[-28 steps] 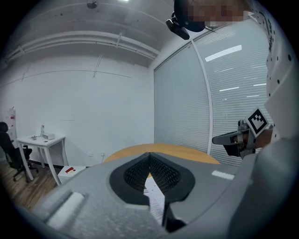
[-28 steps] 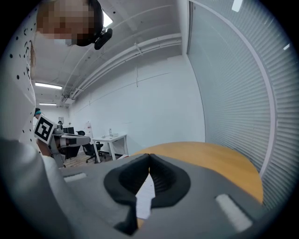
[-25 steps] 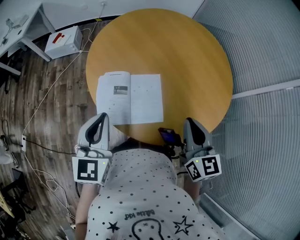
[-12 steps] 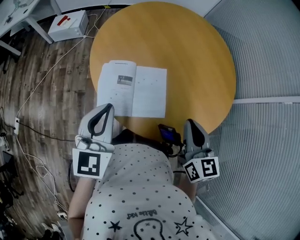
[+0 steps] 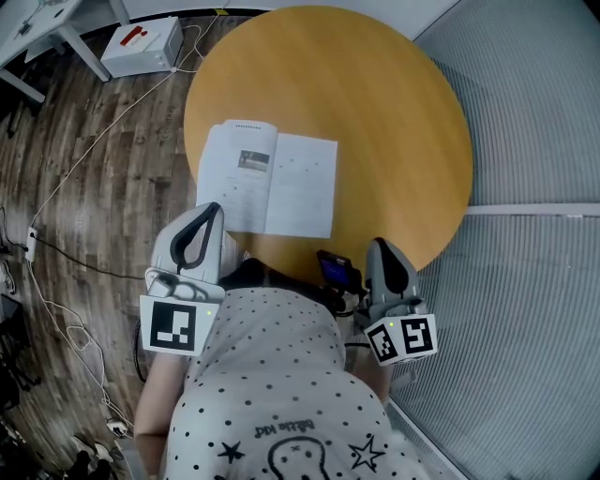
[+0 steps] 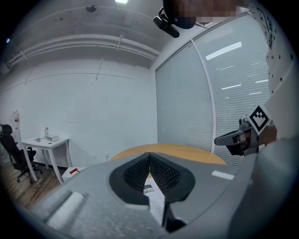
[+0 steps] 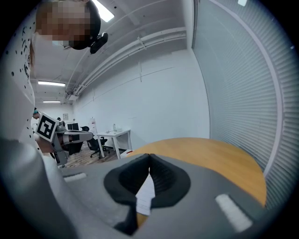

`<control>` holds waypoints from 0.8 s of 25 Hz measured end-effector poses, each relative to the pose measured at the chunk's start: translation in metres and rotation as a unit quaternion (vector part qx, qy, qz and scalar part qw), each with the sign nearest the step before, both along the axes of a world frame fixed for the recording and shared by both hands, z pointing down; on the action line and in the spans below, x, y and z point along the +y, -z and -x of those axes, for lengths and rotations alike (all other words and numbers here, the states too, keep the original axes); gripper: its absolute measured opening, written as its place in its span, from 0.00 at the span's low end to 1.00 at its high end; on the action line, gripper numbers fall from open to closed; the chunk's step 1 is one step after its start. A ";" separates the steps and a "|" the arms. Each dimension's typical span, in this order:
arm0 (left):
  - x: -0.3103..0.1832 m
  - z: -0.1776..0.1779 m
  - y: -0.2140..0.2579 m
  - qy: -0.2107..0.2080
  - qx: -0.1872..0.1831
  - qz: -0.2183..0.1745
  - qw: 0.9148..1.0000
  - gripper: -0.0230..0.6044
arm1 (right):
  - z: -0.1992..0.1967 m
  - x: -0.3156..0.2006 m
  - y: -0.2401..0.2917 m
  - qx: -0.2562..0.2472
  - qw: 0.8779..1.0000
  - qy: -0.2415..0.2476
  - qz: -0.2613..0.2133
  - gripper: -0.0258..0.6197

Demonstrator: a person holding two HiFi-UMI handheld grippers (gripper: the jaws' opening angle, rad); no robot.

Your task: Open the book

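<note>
The book [image 5: 270, 178] lies open and flat on the round wooden table [image 5: 394, 122], its white pages facing up near the table's near-left edge. My left gripper [image 5: 210, 208] hovers just short of the book's near-left corner, jaws shut and empty. My right gripper [image 5: 377, 244] is held at the table's near edge, right of the book, also shut with nothing in it. In the left gripper view the closed jaws of the left gripper [image 6: 149, 154] frame a strip of the book's page [image 6: 156, 200]. The right gripper view shows the right gripper [image 7: 149, 156] closed, with the page [image 7: 145, 196] below.
A white box [image 5: 141, 45] and loose cables [image 5: 66, 187] lie on the wooden floor to the left. A white desk [image 5: 37, 28] stands at the far left. A ribbed glass wall [image 5: 534, 141] runs along the right. A black device [image 5: 336, 272] hangs at the person's waist.
Only the head view has drifted a little. The book stays open in the same place, and both grippers stay shut and hold their positions.
</note>
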State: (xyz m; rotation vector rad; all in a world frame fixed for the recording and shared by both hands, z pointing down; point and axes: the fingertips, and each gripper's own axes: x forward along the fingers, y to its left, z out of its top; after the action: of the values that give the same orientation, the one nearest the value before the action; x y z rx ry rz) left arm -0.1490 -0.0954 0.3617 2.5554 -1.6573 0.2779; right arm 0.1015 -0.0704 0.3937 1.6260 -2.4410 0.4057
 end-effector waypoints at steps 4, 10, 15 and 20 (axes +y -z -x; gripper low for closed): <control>0.000 -0.002 0.001 -0.004 0.000 0.000 1.000 0.05 | -0.002 0.001 0.000 0.002 1.000 -0.005 0.000 0.04; 0.001 -0.008 0.002 -0.013 0.004 0.000 1.000 0.05 | -0.005 0.002 0.002 0.005 1.000 -0.011 -0.002 0.04; 0.001 -0.009 0.002 -0.015 0.006 -0.001 1.000 0.05 | -0.005 0.003 0.000 0.003 1.000 -0.013 -0.002 0.05; -0.001 -0.010 0.000 -0.017 0.008 0.002 1.000 0.05 | -0.002 0.003 -0.001 0.001 1.000 -0.010 -0.001 0.05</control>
State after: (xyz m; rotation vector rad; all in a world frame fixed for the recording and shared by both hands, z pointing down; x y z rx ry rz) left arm -0.1393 -0.0960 0.3621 2.5778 -1.6062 0.2616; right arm 0.1033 -0.0671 0.3945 1.6530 -2.4261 0.4057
